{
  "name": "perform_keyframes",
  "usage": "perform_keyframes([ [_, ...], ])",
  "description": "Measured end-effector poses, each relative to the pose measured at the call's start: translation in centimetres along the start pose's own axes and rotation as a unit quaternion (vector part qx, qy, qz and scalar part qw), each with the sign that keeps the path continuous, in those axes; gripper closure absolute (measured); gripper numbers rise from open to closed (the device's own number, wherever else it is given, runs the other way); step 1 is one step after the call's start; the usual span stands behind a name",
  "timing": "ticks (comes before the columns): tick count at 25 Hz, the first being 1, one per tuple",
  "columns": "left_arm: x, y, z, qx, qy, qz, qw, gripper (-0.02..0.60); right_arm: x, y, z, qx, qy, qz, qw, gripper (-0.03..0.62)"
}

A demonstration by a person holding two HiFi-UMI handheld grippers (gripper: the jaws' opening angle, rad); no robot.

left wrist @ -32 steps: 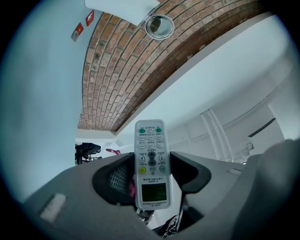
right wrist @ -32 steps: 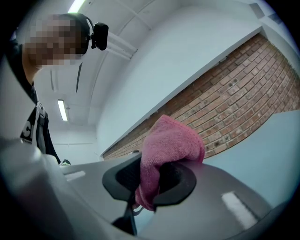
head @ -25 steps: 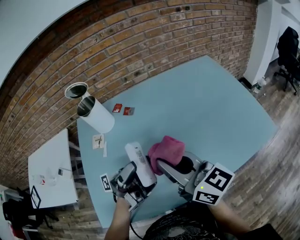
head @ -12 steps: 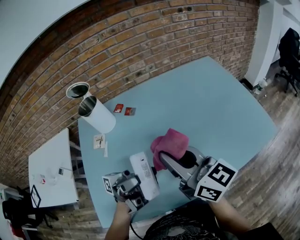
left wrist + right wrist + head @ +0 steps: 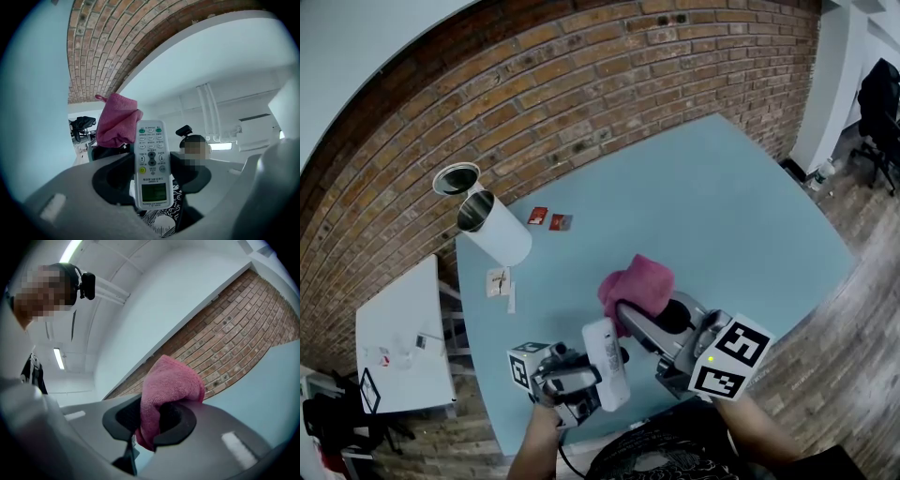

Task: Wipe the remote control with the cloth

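Observation:
My left gripper (image 5: 598, 375) (image 5: 151, 176) is shut on a white remote control (image 5: 607, 364) (image 5: 151, 164), held above the near edge of the blue table (image 5: 722, 206). The remote stands tilted upward, its buttons and small screen facing the left gripper view. My right gripper (image 5: 639, 323) (image 5: 149, 420) is shut on a bunched pink cloth (image 5: 637, 286) (image 5: 168, 390), which rises just right of and beyond the remote. In the left gripper view the pink cloth (image 5: 116, 121) shows behind the remote's upper left; whether they touch I cannot tell.
A white cylinder (image 5: 495, 230) lies on the table's far left with a round metal lid (image 5: 453, 179) beside it. Small red cards (image 5: 547, 219) and paper scraps (image 5: 499, 282) lie nearby. A brick wall (image 5: 581, 84) backs the table; a small white table (image 5: 398, 342) stands at left.
The left gripper has drawn back toward the near edge and tipped the remote up more steeply; the remote's tip has swung right, toward the cloth. The right gripper and cloth have stayed nearly still.

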State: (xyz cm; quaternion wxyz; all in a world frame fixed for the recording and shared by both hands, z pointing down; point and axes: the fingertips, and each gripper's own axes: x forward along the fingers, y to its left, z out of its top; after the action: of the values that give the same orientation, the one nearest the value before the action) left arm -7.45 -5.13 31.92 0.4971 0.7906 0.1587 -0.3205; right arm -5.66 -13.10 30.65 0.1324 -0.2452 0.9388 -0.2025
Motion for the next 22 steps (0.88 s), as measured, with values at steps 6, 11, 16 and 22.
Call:
perform_keyframes([
  [6, 0.1, 0.8, -0.7, -0.004, 0.025, 0.021, 0.9995, 0.339, 0.1, -0.3, 0.6, -0.015, -0.001, -0.007, 1.0, 0.531],
  [11, -0.2, 1.8, -1.5, -0.006, 0.042, 0.046, 0.998, 0.339, 0.1, -0.4, 1.0, -0.028, -0.003, -0.011, 1.0, 0.531],
  [16, -0.9, 3.1, -2.1, -0.006, 0.056, 0.084, 0.9949, 0.339, 0.1, -0.3, 0.9, -0.036, -0.001, -0.011, 0.999, 0.531],
  [22, -3.4, 7.3, -2.8, 0.011, 0.097, 0.221, 0.9704, 0.339, -0.3, -1.0, 0.0, -0.04, 0.011, -0.018, 0.999, 0.531],
])
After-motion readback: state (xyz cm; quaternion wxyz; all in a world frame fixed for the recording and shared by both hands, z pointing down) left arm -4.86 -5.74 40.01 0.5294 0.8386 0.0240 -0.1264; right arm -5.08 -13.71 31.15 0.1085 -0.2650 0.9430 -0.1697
